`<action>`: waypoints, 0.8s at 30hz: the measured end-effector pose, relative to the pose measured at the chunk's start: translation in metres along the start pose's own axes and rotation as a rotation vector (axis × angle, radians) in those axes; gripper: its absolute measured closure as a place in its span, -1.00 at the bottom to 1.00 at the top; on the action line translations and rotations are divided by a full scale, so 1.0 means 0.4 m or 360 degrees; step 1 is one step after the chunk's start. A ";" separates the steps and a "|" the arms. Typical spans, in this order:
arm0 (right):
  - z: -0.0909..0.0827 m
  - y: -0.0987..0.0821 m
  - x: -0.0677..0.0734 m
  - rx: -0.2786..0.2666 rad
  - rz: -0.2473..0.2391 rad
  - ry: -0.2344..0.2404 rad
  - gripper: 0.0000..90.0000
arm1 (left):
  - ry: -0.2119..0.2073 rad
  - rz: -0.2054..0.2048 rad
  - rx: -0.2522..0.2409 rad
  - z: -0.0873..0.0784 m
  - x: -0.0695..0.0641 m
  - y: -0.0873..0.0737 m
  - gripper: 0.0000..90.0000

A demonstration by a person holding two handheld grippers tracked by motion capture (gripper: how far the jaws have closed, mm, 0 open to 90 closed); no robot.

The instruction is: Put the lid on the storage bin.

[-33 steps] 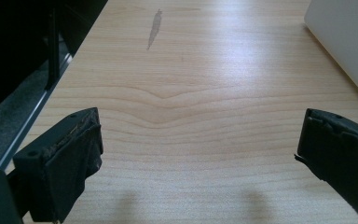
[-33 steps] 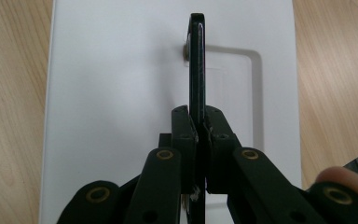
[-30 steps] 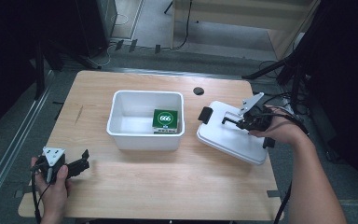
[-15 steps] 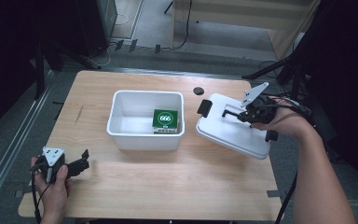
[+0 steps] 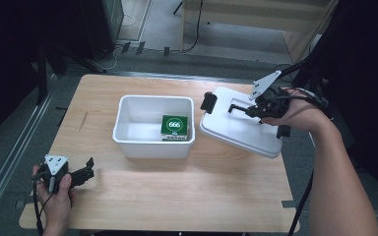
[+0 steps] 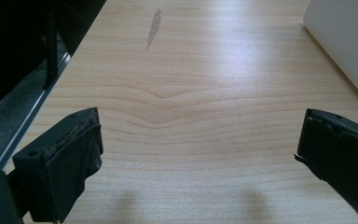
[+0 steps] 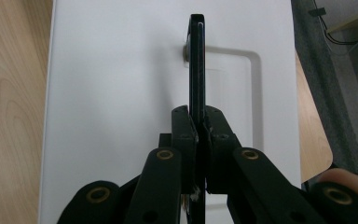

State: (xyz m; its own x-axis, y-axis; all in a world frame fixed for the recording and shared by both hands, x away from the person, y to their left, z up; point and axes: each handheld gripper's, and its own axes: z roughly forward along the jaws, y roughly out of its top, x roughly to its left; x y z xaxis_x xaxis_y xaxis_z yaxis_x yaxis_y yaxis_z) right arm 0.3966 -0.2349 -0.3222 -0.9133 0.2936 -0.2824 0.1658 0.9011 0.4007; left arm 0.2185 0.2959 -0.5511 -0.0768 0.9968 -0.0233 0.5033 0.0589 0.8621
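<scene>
Right hand-held gripper (image 7: 199,122) clamped on lid handle (image 7: 196,60); lid (image 5: 236,129) tilted.

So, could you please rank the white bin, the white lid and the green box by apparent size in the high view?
1. white bin and white lid: look alike; lid is tilted, so unsure.
2. green box: plainly smallest.
</scene>
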 end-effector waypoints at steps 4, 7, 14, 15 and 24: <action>-0.003 0.033 0.001 -0.0003 -0.0038 0.0010 0.90 | -0.0001 0.0006 0.0000 0.000 0.000 0.000 -0.99; -0.003 0.061 0.005 -0.0007 -0.0061 0.0015 0.90 | 0.0001 -0.0001 0.0000 0.000 0.000 0.000 -0.99; 0.011 0.122 0.020 -0.0029 -0.0108 0.0053 0.90 | 0.0004 0.0001 0.0002 0.000 -0.001 0.000 -0.99; 0.015 0.131 0.021 -0.0035 -0.0125 0.0054 0.90 | 0.0003 0.0001 0.0002 0.000 -0.001 0.000 -0.99; 0.052 0.199 0.043 -0.0029 -0.0198 0.0092 0.90 | 0.0007 -0.0002 -0.0012 -0.002 -0.001 -0.001 -0.99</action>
State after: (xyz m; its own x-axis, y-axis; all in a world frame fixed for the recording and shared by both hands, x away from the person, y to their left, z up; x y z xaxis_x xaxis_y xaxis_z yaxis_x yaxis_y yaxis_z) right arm 0.4020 -0.1515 -0.3134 -0.9464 0.1605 -0.2804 0.0436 0.9234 0.3815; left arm 0.2178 0.2955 -0.5509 -0.0815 0.9964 -0.0223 0.4965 0.0600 0.8660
